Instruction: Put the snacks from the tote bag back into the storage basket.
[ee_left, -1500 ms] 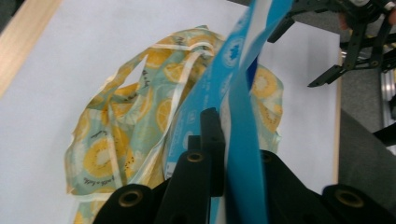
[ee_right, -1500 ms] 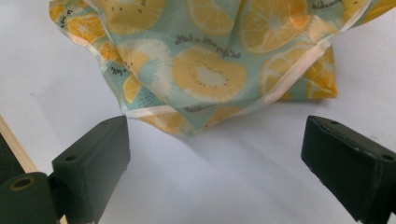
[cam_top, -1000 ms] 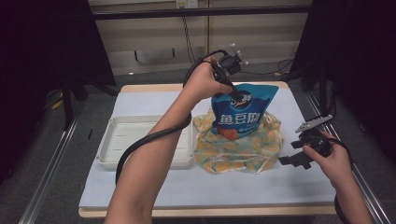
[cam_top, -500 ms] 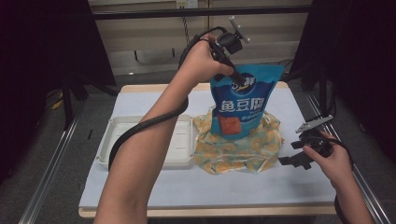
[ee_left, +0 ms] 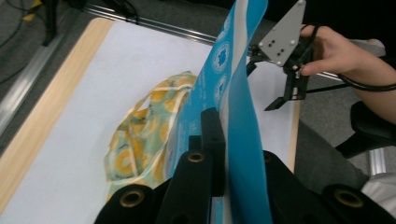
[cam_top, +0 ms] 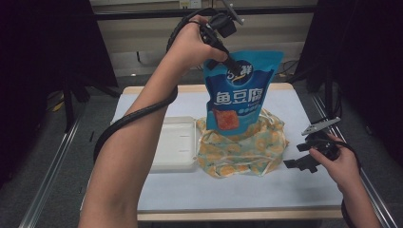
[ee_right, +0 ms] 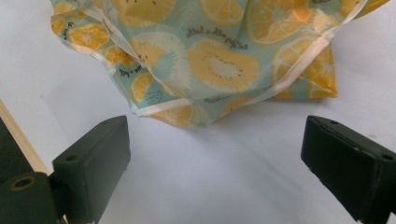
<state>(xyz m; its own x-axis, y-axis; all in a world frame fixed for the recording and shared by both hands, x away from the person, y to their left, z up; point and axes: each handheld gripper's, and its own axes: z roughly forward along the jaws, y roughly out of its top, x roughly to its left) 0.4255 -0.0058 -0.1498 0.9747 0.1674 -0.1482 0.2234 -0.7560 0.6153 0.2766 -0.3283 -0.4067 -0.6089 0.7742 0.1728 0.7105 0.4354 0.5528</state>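
The left gripper is clamping the top edge of a blue snack pouch, its jaws pinched tight on the thin foil, and the pouch is hanging upright above the lemon-print cloth bag, its lower end dipping into the bag's open mouth. In the left gripper view the pouch is showing edge-on between the black jaws, so its printed face is hard to read there. The right gripper is sitting low just beside the cloth bag's right side, jaws standing wide apart and gripping nothing; in the right gripper view the bag's crumpled hem is lying just ahead of the spread jaws, apart from them. The pouch's bottom is being hidden by the bag's folds, and the bag's far side is sitting behind the pouch. A white lidded tray is resting against the bag's left side, partly covered by the person's left forearm. Everything is lying on a pale sheet over a wood-edged table; beyond the bag a dark frame, cables and black curtains are closing in the room.
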